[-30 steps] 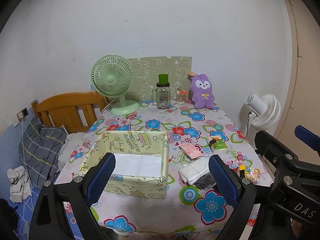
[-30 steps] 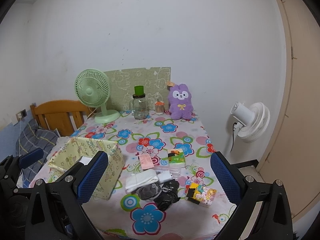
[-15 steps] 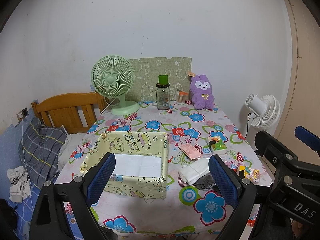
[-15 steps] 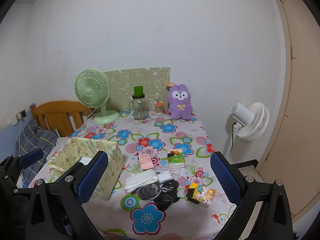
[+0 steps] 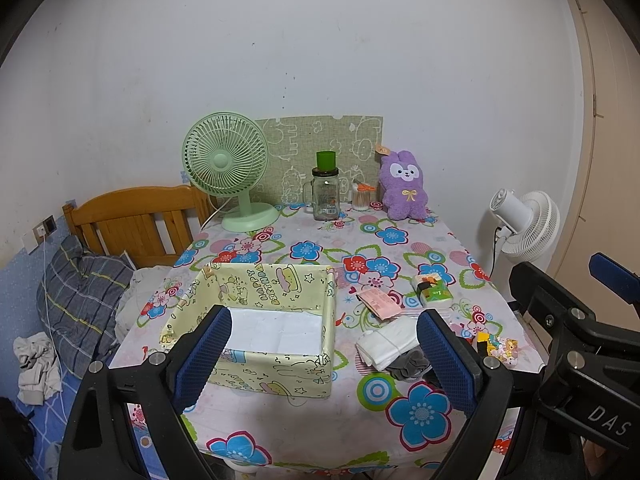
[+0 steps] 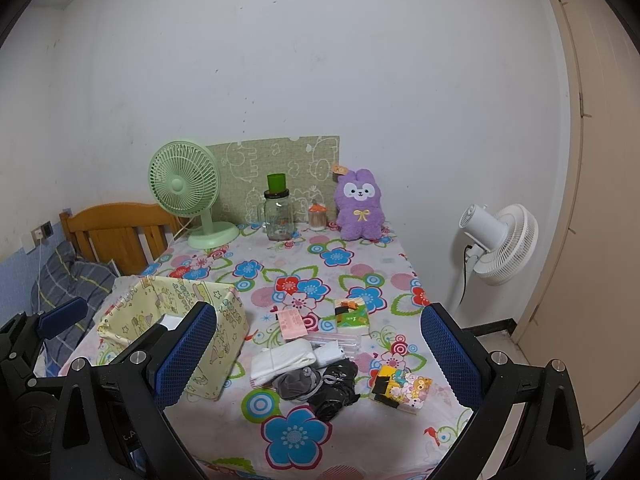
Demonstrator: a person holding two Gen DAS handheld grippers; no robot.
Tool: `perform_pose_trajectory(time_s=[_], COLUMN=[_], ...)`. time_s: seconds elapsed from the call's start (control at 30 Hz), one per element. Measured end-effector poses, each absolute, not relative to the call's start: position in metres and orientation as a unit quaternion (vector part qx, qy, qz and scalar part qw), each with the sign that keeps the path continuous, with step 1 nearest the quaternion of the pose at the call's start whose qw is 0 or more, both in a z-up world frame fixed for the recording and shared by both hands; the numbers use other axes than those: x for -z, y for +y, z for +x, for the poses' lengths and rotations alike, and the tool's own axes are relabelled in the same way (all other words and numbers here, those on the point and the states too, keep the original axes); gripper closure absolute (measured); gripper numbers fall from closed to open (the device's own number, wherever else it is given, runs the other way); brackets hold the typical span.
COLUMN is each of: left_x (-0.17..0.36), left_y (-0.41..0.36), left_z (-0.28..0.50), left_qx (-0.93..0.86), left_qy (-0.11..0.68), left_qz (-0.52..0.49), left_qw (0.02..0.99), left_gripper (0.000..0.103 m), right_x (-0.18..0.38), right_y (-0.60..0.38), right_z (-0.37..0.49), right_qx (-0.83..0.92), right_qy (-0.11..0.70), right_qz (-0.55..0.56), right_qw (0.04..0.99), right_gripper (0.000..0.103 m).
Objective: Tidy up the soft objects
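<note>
So there's a pale yellow cartoon-print fabric box [image 5: 256, 344] sitting open-topped on the left of the table, with just a flat white sheet showing on its bottom. Right of it, near the front edge, the soft stuff is bunched together: a folded white cloth [image 6: 282, 360], a crumpled grey fabric piece [image 6: 298, 385] touching it, and a scrunched black fabric piece [image 6: 334, 390] against the grey one. A fluffy purple bunny plush [image 6: 359, 205] sits upright at the far edge by the wall.

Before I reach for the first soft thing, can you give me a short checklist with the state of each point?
1. Left gripper open, holding nothing: ok.
2. Right gripper open, holding nothing: ok.
3. Yellow box upright, top open: ok.
4. Box holds only a white sheet: ok.
5. White folded cloth lies uncovered at the pile's edge: ok.
6. Grey and black socks separate from each other: cannot tell.
</note>
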State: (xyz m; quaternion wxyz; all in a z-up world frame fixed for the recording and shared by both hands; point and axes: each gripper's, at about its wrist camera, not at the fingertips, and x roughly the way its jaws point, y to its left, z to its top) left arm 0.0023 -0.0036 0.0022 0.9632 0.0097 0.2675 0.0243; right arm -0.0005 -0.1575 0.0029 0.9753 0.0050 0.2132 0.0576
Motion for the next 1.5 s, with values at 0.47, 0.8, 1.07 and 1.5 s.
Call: perform_pose_trajectory(time_s=[0.47,0.8,1.07,1.5], left_x=[-0.001,-0.003,-0.005,0.000], left_y=[-0.003,-0.006,-0.010,-0.028], left_z=[0.001,0.003,0.009,0.022], left_qx=[-0.024,-0.026,-0.024,-0.012], left_qy=[0.267,0.270,0.270,0.272], left_qz=[0.009,0.008,0.010,0.016], left_qw=[0.963,0.963,0.962,0.962], left_gripper=[0.008,0.009,0.009,0.011], right_x=[-0.002,-0.001,-0.004,-0.002], right_y=[-0.158,-0.157,-0.160,-0.170], right_z=[-0.001,0.000,0.003,0.018], right_qx=[-0.057,-0.058,-0.056,-0.056], right_qy=[0.213,0.213,0.213,0.215], right_qz=[0.005,0.007,0.008,0.007], right_qw=[0.975,0.975,0.975,0.975], right_gripper=[0.000,0.000,0.000,0.001])
